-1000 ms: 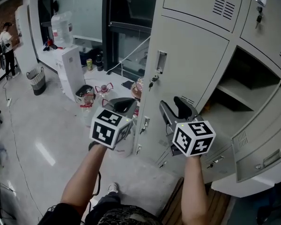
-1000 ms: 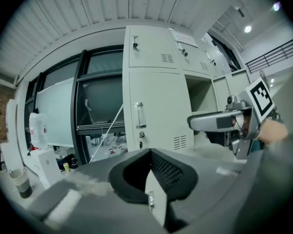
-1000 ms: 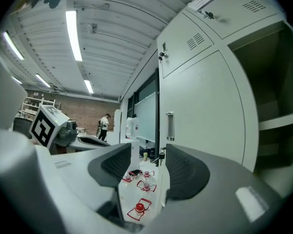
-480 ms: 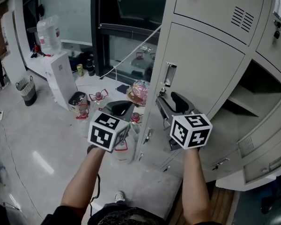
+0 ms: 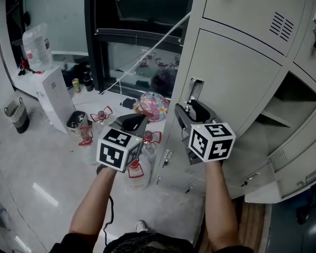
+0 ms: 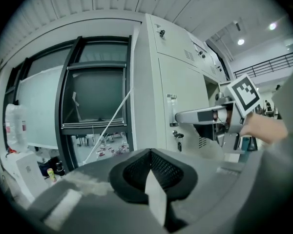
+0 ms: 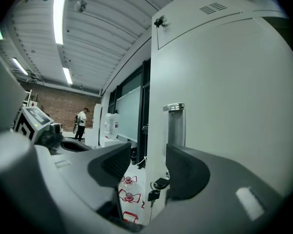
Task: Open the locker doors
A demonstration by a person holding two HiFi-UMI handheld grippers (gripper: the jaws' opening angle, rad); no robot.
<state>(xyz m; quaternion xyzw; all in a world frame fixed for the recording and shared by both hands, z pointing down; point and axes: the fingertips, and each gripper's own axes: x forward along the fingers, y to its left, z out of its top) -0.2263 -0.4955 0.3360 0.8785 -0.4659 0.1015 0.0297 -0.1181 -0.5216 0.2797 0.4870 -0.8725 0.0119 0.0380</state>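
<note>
The right gripper (image 5: 191, 109), jaws apart and empty, faces the closed locker door (image 5: 237, 83), its handle recess (image 5: 196, 91) at 12 o'clock; the left gripper (image 5: 130, 121), jaws together, sits at 9 o'clock

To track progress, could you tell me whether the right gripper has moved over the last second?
Yes. The right gripper has drawn up and left toward the handle of the closed locker door, jaws open.

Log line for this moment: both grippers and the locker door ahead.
left gripper: jaws shut, empty | right gripper: jaws open, empty, facing recessed handle | locker door: closed, key in lock
</note>
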